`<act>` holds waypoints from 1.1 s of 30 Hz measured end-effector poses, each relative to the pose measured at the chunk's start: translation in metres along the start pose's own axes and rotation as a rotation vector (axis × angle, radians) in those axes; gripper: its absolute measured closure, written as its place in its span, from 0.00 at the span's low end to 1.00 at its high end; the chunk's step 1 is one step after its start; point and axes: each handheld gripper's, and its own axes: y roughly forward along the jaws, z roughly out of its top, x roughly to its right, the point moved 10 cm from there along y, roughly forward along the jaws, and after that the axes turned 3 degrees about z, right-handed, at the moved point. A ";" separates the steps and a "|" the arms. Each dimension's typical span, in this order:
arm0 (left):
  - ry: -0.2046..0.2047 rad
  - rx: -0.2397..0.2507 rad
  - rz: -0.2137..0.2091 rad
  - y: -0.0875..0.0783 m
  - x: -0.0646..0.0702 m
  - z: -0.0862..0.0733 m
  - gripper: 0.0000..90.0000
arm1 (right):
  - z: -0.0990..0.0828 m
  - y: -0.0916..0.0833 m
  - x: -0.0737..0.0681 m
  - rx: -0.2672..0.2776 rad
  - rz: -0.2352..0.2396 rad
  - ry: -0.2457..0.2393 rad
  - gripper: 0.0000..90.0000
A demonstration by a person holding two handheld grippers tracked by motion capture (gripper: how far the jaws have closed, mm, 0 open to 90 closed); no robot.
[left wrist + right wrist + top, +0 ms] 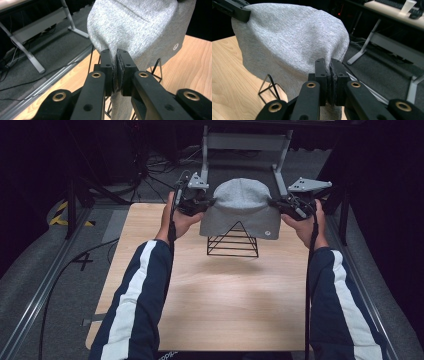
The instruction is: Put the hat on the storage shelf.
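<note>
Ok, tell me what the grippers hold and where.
Both hold the grey beanie over the black wire stand: left gripper and right gripper each pinch an opposite side edge.

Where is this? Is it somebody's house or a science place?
It looks like a lab or workshop, not a house. A light wooden table sits on grey carpet with loose cables and metal rails beside it, the surroundings are dark, and a grey metal frame stands behind.
</note>
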 end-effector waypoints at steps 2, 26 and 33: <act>-0.010 -0.009 0.000 0.005 0.001 -0.006 0.94 | -0.007 0.004 0.000 -0.007 0.004 0.002 0.95; -0.059 -0.089 -0.012 0.039 0.009 -0.076 0.93 | -0.074 0.045 -0.022 -0.102 0.060 0.050 0.95; -0.062 -0.113 -0.013 0.045 0.013 -0.089 0.93 | -0.089 0.053 -0.025 -0.130 0.063 0.059 0.95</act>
